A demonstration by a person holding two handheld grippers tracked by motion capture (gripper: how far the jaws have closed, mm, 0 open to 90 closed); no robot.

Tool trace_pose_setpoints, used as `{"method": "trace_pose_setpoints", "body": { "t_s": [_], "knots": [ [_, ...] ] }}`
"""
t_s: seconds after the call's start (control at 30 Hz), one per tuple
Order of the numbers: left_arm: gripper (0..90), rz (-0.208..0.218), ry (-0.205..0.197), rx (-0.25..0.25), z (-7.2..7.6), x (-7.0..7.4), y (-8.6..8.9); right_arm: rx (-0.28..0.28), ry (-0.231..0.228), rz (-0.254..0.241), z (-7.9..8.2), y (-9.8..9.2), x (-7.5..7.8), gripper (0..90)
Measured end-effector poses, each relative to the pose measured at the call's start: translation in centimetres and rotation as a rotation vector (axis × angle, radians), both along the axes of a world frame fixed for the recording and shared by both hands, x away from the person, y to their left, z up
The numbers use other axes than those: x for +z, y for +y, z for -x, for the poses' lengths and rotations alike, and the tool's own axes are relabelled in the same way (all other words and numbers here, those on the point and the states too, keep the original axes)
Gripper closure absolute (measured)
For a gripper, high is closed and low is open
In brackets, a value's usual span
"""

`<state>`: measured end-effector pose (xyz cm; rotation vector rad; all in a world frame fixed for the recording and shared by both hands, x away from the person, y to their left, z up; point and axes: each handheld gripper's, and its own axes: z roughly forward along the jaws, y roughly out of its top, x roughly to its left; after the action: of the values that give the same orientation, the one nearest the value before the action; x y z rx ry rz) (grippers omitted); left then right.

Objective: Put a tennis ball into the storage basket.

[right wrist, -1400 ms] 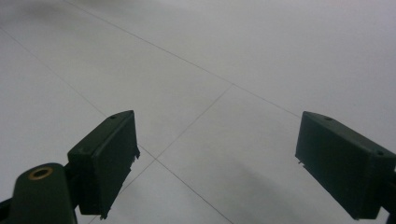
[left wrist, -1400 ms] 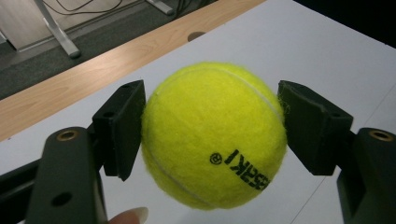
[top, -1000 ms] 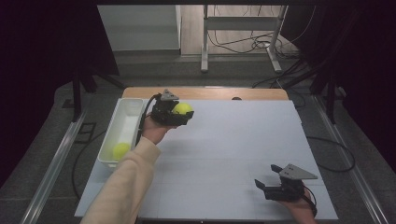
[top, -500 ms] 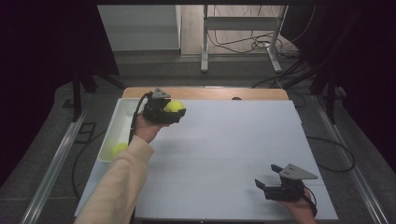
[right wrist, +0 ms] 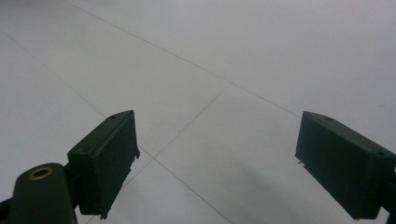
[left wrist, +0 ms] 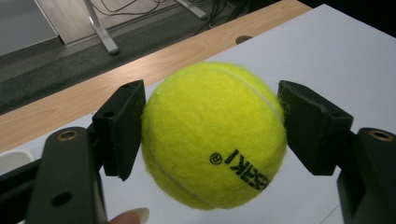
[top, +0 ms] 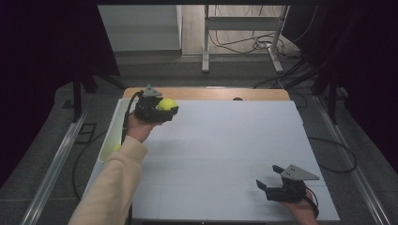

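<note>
A fuzzy yellow tennis ball [left wrist: 214, 135] sits pinched across its middle between the left tongs [top: 165, 111], held clear above the far left of the pale grey surface [top: 225, 159], beside a long white plastic bin [top: 111, 138] holding a second yellow ball [top: 116, 147]. The right tongs [top: 268, 189] rest spread and empty at the near right, out of the carrying hand's way.

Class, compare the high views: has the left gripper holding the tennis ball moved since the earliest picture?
Yes. The left gripper with the tennis ball has shifted leftward, toward the white bin.
</note>
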<state>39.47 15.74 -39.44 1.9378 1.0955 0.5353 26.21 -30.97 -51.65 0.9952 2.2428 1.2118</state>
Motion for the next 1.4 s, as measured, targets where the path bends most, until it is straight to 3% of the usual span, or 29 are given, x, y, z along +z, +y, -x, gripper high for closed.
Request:
{"method": "trace_pose_setpoints", "body": {
  "t_s": [1.4],
  "knots": [
    [27.7, -0.007, -0.008, 0.12, 0.2, 0.5, 5.3, -0.004, -0.001, 0.002, 0.0, 0.0, 0.0, 13.4]
  ]
}}
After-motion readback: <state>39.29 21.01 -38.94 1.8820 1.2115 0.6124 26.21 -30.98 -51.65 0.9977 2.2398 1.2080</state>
